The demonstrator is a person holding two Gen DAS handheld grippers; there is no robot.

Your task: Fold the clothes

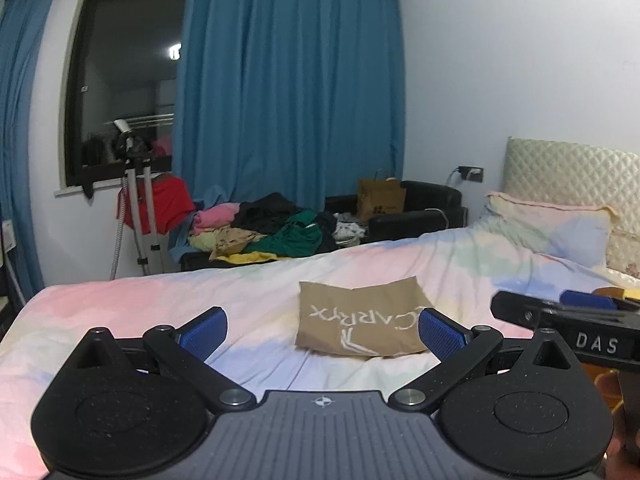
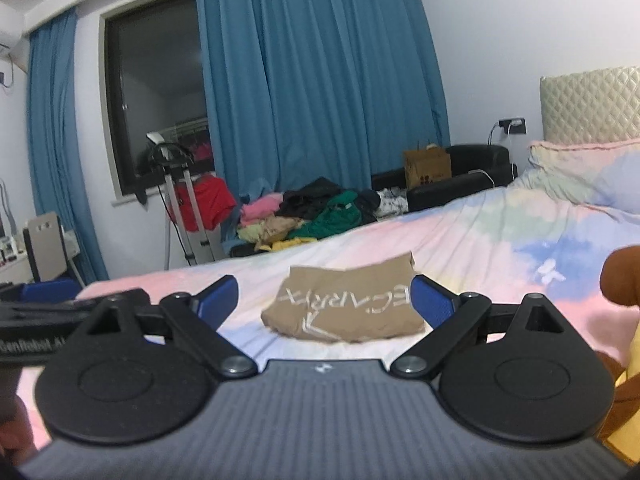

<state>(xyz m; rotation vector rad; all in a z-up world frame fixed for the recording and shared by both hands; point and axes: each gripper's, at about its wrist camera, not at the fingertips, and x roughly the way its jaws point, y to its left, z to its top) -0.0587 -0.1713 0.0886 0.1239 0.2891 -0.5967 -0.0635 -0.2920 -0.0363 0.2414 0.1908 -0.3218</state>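
Note:
A tan garment (image 1: 362, 320) with white lettering lies folded into a flat rectangle on the pastel bedsheet (image 1: 160, 304); the right wrist view shows the same tan garment (image 2: 348, 308) ahead of the fingers. My left gripper (image 1: 322, 330) hovers open above the sheet, just short of the garment, nothing between its blue pads (image 1: 204, 334). My right gripper (image 2: 324, 300) is open too, held above the bed in front of the garment. The right gripper's body (image 1: 568, 320) shows at the right edge of the left wrist view.
A pile of mixed clothes (image 1: 272, 228) lies on a black sofa (image 1: 416, 208) beyond the bed, with a paper bag (image 1: 380, 198) on it. A tripod (image 1: 138, 208) stands by the window. Pillow (image 1: 552, 224) and headboard (image 1: 572, 168) are at right. Brown and yellow cloth (image 2: 624, 320) lies at far right.

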